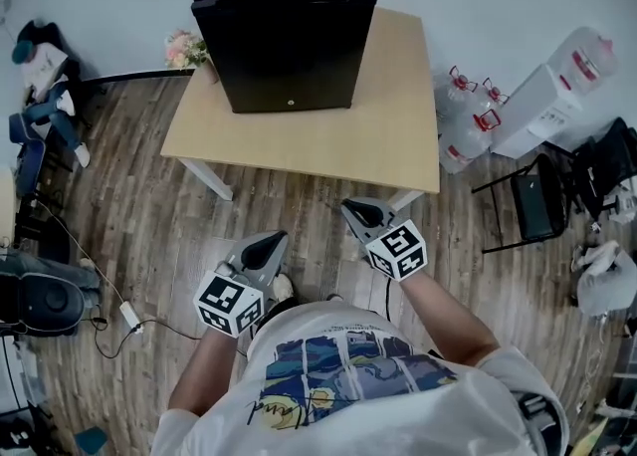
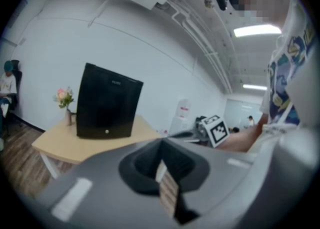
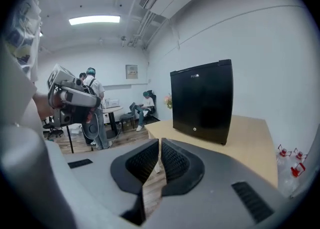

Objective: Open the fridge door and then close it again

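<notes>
Fridge: black box-shaped fridge [image 1: 287, 31], closed, on pale wooden table [image 1: 398, 130], well ahead of both grippers.
Grippers: left gripper [image 1: 267, 243] and right gripper [image 1: 360, 210] both narrow, empty.
Handling: stiff door, likely seal-held; hook its edge.

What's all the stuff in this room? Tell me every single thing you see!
boxy mini fridge: one, black, door shut, at the back of the table.
rectangular wooden table: one, pale tan with white legs, ahead of the person.
flowers in a vase: one bunch, pink, on the table left of the fridge.
big water bottles: several, clear with red caps, on the floor right of the table.
water dispenser: one, white, bottle on top, far right by the wall.
chair: one, black, right side.
plank floor: brown wood.
left gripper: one, grey with marker cube, jaws together, empty.
right gripper: one, grey with marker cube, jaws together, empty.
</notes>
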`<state>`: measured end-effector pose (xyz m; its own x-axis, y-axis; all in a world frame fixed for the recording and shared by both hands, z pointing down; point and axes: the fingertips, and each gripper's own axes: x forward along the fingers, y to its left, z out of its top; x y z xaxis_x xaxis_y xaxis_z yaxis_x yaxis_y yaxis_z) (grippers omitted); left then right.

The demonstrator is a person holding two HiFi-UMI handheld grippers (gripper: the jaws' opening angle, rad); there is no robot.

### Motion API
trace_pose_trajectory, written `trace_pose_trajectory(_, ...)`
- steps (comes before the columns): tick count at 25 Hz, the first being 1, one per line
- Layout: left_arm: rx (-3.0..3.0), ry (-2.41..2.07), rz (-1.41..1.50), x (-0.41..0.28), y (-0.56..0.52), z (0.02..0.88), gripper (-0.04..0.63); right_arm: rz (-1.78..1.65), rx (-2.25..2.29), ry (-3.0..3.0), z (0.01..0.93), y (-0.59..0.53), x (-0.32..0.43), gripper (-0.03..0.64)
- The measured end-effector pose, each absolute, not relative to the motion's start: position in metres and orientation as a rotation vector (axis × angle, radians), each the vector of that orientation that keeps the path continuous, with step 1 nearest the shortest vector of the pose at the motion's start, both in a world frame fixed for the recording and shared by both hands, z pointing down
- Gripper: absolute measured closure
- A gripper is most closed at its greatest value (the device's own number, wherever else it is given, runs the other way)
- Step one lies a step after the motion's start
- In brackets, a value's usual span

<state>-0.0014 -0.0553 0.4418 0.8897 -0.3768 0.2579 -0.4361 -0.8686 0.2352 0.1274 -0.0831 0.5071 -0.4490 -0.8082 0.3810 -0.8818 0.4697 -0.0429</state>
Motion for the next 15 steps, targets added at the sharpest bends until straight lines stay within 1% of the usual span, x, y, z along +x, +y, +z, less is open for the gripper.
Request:
trace_pose_trajectory(7,2.741,-0.665,0.322,0.018,-0.011,0.454,0.588,0.356,1.367,-2.492,0.501,-0.014,0.141,0.594)
trace_pose_trajectory(15,2.719,-0.702,0.345,0.030,0.028,0.461,0.588,0.330,1.316,-2.554,0.491,0.028,0.145,0.597)
